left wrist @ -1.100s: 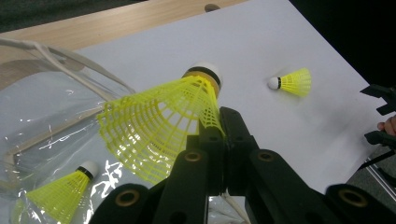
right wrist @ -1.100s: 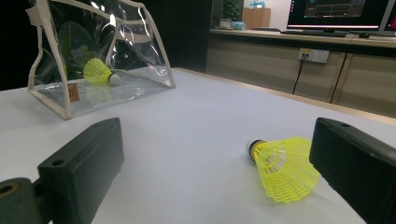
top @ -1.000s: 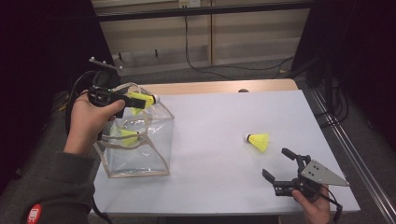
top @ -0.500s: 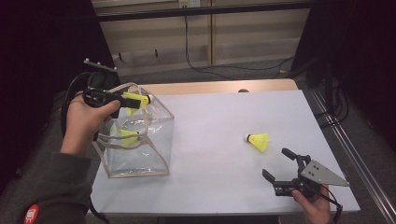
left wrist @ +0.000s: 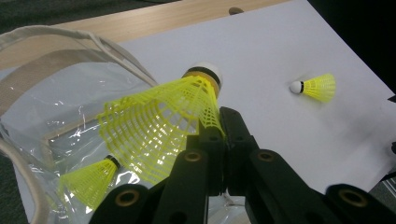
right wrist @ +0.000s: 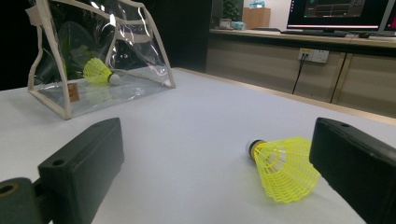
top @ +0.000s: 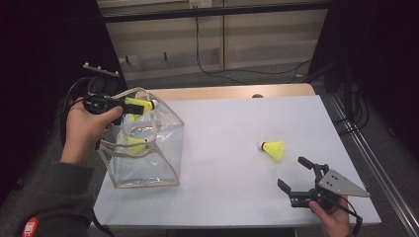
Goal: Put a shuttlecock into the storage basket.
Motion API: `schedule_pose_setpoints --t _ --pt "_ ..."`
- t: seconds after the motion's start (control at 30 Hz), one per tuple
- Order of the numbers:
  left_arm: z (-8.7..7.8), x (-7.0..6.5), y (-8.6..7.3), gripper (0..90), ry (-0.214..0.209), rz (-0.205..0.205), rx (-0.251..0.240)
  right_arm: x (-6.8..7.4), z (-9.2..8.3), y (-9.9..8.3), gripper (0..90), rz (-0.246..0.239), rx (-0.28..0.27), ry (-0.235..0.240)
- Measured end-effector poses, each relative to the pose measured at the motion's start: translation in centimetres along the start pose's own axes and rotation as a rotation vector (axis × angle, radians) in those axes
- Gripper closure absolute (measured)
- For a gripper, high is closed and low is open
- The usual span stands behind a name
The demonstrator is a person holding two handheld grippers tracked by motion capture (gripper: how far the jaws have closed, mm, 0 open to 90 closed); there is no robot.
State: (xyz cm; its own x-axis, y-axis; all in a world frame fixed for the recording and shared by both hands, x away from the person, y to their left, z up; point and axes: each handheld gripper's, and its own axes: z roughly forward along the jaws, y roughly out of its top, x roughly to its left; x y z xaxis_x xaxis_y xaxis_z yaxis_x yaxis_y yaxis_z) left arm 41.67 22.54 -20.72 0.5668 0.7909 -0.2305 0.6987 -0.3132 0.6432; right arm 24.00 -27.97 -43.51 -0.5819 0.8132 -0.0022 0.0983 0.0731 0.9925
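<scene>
Shuttlecocks being gathered into a clear bag (top: pixel 143 153) standing at the left edge of the white table (top: pixel 232 133), toward the near-left corner; one yellow shuttlecock (right wrist: pixel 98 71) already lying on the bag's floor, visible through the plastic in the right gripper view and below the jaws in the left gripper view; a second, the held shuttlecock (left wrist: pixel 163 116), pinched by its mesh skirt in the left gripper (top: pixel 129 104), jaws drawn tight together on the netting, cork tip pointing away from the hand; poised over the bag's open mouth, above the beige-trimmed rim, not yet let go; judged as the moment just short of release, so the drop itself counts as pending. A third, the loose shuttlecock (top: pixel 273 149), lying on its side on the table toward the right edge, well apart from the bag, white cork pointing left in the high view; right gripper (top: pixel 301 180) resting near the near-right corner, jaws spread wide with nothing between the pads, the loose shuttlecock just ahead of them and nearer the right-hand jaw in the right gripper view, not touched. By this reckoning, one of three safely in, one hanging over the opening, one untouched; left to do: opening the left jaws so the held one falls inside, then closing on the last and carrying it across to the bag.
</scene>
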Motion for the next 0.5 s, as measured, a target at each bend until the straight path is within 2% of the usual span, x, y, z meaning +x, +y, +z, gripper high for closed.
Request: schedule_pose_setpoints --t 0.5 --pt "-0.33 0.82 -0.11 88.8 0.022 -0.022 -0.011 -0.01 -0.03 0.0 2.9 -0.001 0.002 0.0"
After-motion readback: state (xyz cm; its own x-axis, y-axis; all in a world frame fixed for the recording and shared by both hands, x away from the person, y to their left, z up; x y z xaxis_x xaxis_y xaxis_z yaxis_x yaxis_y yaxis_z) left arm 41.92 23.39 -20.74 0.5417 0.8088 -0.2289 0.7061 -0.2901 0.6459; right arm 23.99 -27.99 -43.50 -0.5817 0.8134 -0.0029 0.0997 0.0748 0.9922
